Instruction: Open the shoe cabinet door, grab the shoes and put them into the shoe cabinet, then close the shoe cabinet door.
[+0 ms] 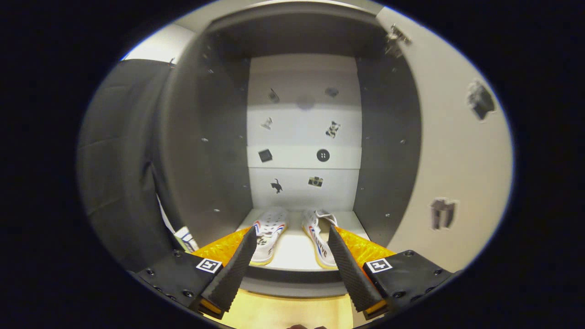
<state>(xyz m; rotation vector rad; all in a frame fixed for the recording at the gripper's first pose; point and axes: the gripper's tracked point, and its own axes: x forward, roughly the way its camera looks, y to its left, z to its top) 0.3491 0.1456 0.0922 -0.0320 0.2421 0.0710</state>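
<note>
Gripper view: your gripper (291,242) sits wide open, holding nothing. Just beyond the fingers, at 12 o'clock, two white sneakers (295,235) lie side by side on the bottom shelf of the open shoe cabinet (201,151). Placing looks done, so closing comes next: you would need to back out and reach the cabinet door (457,160) swung open at 3 o'clock. Its outer edge is cut off, and the handle cannot be made out

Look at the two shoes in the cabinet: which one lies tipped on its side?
The right shoe: it shows its side stripes and lettering, while the left shoe sits sole-down. The open gripper holds neither.
</note>
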